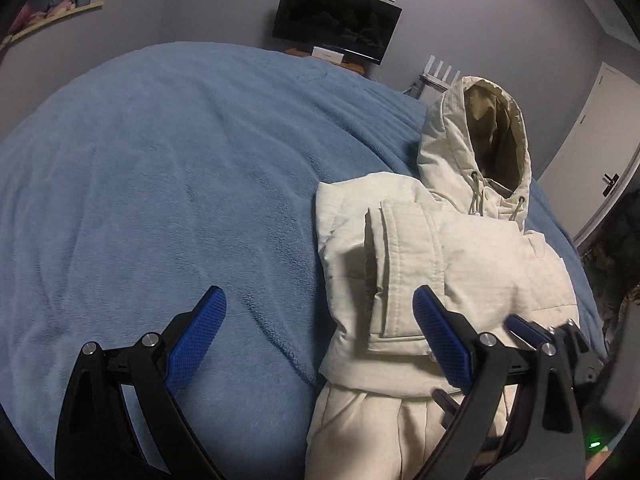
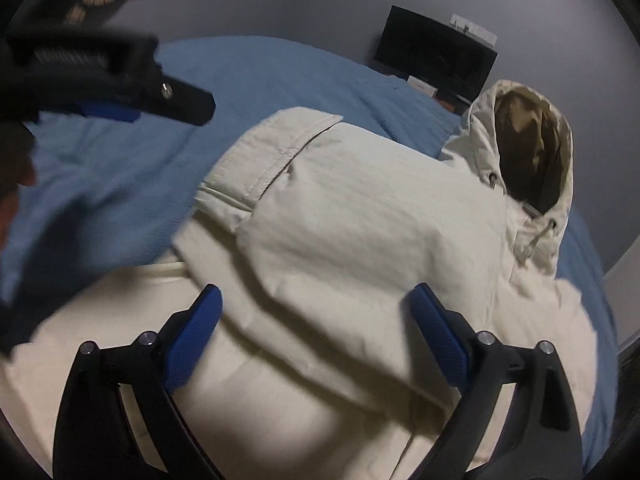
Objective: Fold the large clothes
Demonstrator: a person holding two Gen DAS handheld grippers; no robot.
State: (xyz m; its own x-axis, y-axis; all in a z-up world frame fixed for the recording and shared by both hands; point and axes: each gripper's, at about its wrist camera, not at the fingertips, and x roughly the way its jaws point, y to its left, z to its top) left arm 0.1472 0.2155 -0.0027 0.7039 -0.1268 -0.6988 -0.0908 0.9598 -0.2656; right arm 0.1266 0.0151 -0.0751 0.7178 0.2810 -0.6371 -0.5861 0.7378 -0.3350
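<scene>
- Two grippers are in play, each with blue textured pads on black fingers, and both stand wide apart with nothing between the pads.
- Left gripper [image 1: 320, 340]: its left pad hangs over bare blue blanket [image 1: 160, 180], its right pad over the near left edge of the cream hooded jacket [image 1: 440, 260]; whether either pad touches the cloth cannot be told.
- Right gripper [image 2: 316, 332]: it sits over the body of the jacket [image 2: 360, 240], with a puffy fold lying between and ahead of its spread pads.
- Only the left view shows the right gripper [image 1: 560, 344] from the side, low at the right edge, against the jacket's near right side.
- Only the right view shows the left gripper [image 2: 120, 92] as a blurred dark shape at upper left, over the blanket [image 2: 260, 80].
- The jacket lies on the blanket on the bed, its sleeves folded in across the chest; in the left view one folded sleeve with a stitched cuff band lies along the middle.
- The hood [image 1: 488, 144] stands up at the far end, its tan lining open toward the cameras, drawcords hanging below it.
- Beyond the bed a dark monitor [image 1: 340, 20] stands by the grey wall; the left view alone shows a white door [image 1: 592, 152] at right.
</scene>
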